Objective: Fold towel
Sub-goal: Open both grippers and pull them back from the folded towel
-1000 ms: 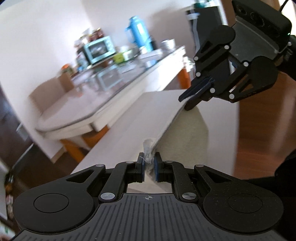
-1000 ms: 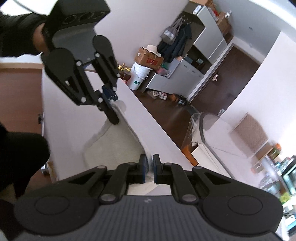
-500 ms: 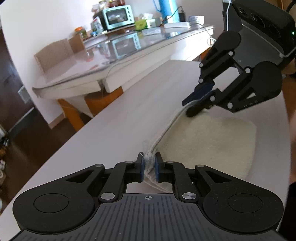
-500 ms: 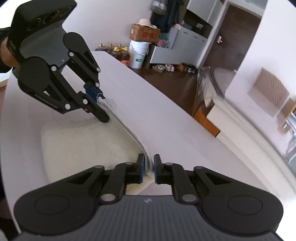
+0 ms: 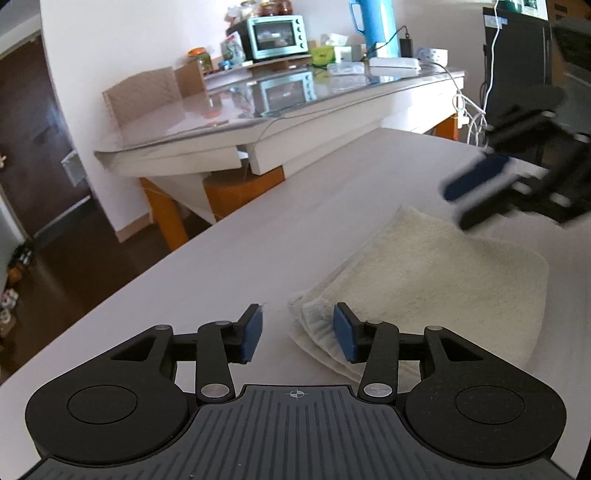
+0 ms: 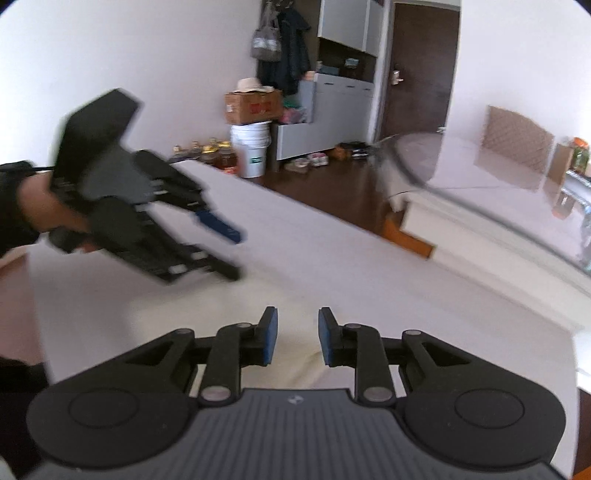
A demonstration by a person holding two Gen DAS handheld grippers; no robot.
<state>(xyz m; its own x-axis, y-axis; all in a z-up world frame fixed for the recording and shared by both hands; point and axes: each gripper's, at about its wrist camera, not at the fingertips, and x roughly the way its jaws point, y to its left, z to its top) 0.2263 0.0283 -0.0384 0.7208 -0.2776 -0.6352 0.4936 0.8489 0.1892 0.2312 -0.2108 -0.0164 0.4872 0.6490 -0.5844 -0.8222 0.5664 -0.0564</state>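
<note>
A cream towel (image 5: 424, 280) lies folded flat on the white table (image 5: 258, 258), its layered near corner between the blue pads of my left gripper (image 5: 298, 334). Those jaws are opening and neither pad presses on the cloth. In the left wrist view my right gripper (image 5: 456, 208) is a blur above the towel's far right edge, jaws apart and empty. From the right wrist view, my right gripper (image 6: 298, 334) stands open over the blurred towel (image 6: 207, 317). The left gripper (image 6: 236, 254), held by a hand (image 6: 37, 206), shows there with its fingers spread.
A glass-topped table (image 5: 258, 110) stands beyond the white one, with a teal toaster oven (image 5: 277, 35), a blue jug (image 5: 376, 26) and cables (image 5: 469, 110). Dark floor runs along the left edge. A cardboard box (image 6: 251, 105), a white bucket (image 6: 251, 147) and bottles (image 6: 218, 155) stand past the far end.
Both grippers have let go of the towel's edge and opened. The towel, held up before, now lies folded flat. The right gripper has drawn back from the cloth.
</note>
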